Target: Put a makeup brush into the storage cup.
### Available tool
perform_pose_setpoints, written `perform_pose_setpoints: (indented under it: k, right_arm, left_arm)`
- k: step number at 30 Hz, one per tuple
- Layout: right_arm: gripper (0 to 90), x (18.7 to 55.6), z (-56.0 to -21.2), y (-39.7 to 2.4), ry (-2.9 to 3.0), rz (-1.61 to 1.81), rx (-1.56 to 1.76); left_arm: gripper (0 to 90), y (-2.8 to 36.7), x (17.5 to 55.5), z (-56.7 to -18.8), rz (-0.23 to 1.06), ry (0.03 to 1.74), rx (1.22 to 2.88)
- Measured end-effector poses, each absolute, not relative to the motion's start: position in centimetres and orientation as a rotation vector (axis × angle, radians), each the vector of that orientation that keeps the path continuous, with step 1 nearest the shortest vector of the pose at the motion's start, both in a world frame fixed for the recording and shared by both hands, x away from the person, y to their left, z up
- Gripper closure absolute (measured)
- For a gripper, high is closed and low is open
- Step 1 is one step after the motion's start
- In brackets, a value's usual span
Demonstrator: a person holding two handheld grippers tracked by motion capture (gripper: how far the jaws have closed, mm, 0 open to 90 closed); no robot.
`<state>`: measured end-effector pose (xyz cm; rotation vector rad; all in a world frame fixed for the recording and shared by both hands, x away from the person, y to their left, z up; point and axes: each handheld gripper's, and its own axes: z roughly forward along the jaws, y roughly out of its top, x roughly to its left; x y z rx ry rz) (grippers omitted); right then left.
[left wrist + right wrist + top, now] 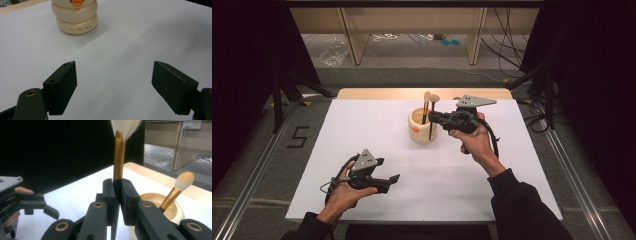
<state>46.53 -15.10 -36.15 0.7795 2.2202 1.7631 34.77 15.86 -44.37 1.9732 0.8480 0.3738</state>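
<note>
Pinching the light, stiff brush [119, 157] at its dark handle, your right gripper [118, 192] should avoid the soft bristles, while your left gripper [113, 87], at 7 o'clock from the cup [421, 131], is spread.

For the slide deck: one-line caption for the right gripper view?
Right gripper clamps a gold-and-black makeup brush upright beside the cream ceramic holder.

My white tabletop [362, 130] sits on grey floor [252, 150], black curtains [242, 45] on both sides, wooden furniture legs [349, 35] and loose cables [507, 50] behind.
</note>
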Motion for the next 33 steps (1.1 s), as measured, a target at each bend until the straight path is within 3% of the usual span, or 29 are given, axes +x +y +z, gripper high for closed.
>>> perform_pose_setpoints:
  k: [33]
  right_arm:
    - [83.3,52.3,-35.4,-15.0,2.128,1.729,0.836]
  left_arm:
    - [20.2,15.6,34.3,-44.8,0.356,0.833,1.99]
